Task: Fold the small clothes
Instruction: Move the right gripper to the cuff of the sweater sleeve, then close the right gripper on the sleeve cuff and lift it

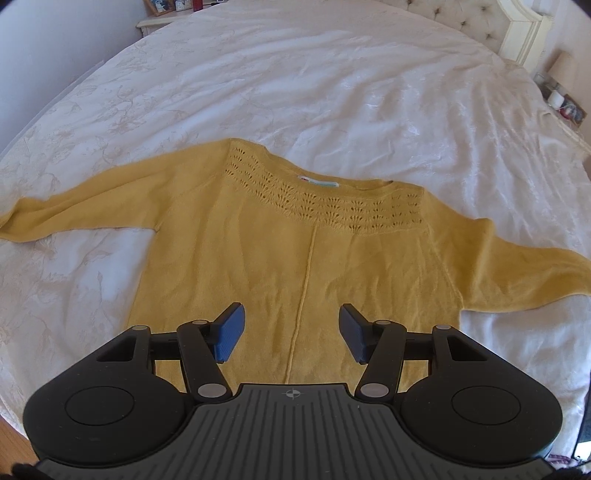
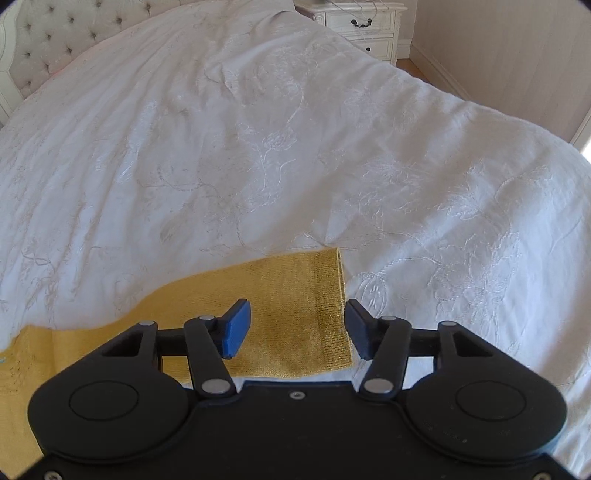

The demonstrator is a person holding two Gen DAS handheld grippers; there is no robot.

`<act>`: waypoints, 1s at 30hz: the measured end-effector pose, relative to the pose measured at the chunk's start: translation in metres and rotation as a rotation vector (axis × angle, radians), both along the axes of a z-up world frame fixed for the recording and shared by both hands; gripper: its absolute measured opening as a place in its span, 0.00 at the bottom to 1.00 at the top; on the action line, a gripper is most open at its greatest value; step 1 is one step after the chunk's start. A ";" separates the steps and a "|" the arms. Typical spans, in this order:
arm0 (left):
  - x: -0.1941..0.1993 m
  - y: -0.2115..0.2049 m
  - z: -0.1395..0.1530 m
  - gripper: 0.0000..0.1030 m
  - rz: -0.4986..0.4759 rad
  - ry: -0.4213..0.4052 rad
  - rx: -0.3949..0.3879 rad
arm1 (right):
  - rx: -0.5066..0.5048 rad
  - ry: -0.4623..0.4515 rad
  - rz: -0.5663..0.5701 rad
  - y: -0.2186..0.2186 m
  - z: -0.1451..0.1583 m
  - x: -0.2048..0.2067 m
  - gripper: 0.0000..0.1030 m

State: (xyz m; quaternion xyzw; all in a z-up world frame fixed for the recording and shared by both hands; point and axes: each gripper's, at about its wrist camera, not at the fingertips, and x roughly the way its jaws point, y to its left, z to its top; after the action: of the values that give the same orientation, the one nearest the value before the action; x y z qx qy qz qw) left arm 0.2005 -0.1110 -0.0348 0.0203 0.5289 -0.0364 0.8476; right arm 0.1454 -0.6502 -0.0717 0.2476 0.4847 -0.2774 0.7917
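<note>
A yellow knit sweater (image 1: pixel 295 258) lies flat and face up on a white embroidered bedspread (image 1: pixel 295 92). In the left wrist view it fills the middle and lower part of the frame, neckline toward the top, with an openwork band (image 1: pixel 332 206) running below the collar and a label (image 1: pixel 317 182) showing inside the neck. One sleeve (image 1: pixel 74 210) extends to the left edge of the frame; the other sleeve (image 1: pixel 517 266) extends to the right edge. A raised seam (image 1: pixel 301 295) runs down the centre of the body.

The left gripper (image 1: pixel 291 332) hangs over the lower centre of the sweater body. Its blue pads (image 1: pixel 231 332) stand apart, with the seam visible in the gap between them. The jaws are released and grasp nothing.

In the right wrist view, the sleeve end with its ribbed cuff (image 2: pixel 332 314) lies in the lower centre of the frame, the sleeve trailing to the lower left. The right gripper (image 2: pixel 297 328) is above this cuff. Its jaws are spread, one pad (image 2: pixel 236 328) over the sleeve fabric and the other just beyond the cuff edge over the bedspread. The pads do not press on the cloth; this gripper is also released.

A tufted headboard (image 2: pixel 48 40) occupies the upper left and a white nightstand (image 2: pixel 365 26) the top right of that view.
</note>
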 end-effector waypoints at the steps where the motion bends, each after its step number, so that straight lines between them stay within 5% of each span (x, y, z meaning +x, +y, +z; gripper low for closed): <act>1: -0.001 -0.001 0.001 0.54 0.002 0.002 0.003 | 0.021 -0.002 -0.008 -0.005 -0.006 0.000 0.59; 5: -0.005 -0.009 0.001 0.54 0.001 0.007 0.023 | 0.099 -0.020 -0.021 -0.020 -0.024 -0.002 0.63; 11: -0.011 -0.017 0.003 0.54 -0.002 0.014 0.043 | 0.195 -0.057 0.017 -0.027 -0.036 0.002 0.98; 22: -0.020 -0.018 0.005 0.54 0.023 0.013 0.055 | 0.304 -0.082 0.022 -0.047 -0.045 -0.003 1.00; 25: -0.022 -0.017 0.005 0.54 0.022 0.014 0.051 | 0.284 -0.083 0.002 -0.050 -0.040 -0.006 0.81; 28: -0.024 -0.015 0.004 0.54 0.020 0.006 0.044 | 0.221 -0.049 0.027 -0.044 -0.032 -0.009 0.36; 29: -0.024 -0.014 0.004 0.54 0.018 0.005 0.042 | 0.237 -0.066 0.029 -0.044 -0.030 -0.012 0.10; 30: -0.023 -0.013 0.003 0.54 0.014 0.006 0.040 | 0.247 -0.086 0.019 -0.042 -0.026 -0.014 0.11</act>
State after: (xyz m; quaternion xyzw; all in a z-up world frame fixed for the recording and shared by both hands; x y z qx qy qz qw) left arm 0.1772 -0.1240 -0.0316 0.0335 0.5322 -0.0200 0.8457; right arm 0.1316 -0.6926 -0.0979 0.3501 0.4832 -0.1970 0.7779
